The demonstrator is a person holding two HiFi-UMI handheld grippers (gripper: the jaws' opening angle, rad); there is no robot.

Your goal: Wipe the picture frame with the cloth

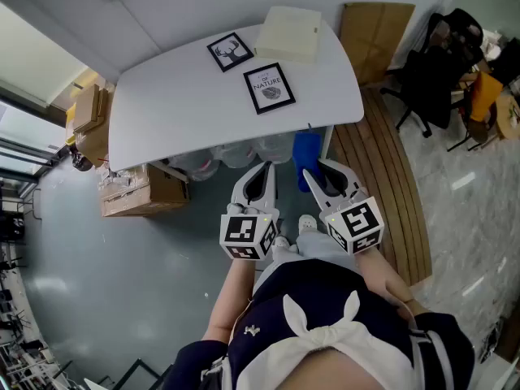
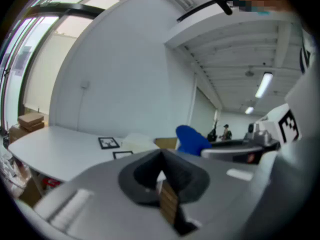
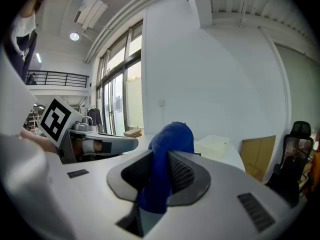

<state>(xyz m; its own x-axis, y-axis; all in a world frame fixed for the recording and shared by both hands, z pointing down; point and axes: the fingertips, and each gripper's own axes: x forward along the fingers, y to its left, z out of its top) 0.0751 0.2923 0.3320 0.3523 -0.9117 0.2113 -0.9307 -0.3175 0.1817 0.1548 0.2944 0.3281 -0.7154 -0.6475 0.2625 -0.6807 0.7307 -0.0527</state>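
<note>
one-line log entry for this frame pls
phase: pre-wipe | right tongs: shut on blue cloth | left tongs: shut, empty | NATURE picture frame: flat on white table | both tongs: off table

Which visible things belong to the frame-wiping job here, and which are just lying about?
Job: blue cloth, clamped in the right claw; NATURE frame; deer frame.
Lying about: cream box; cardboard boxes; office chair.
</note>
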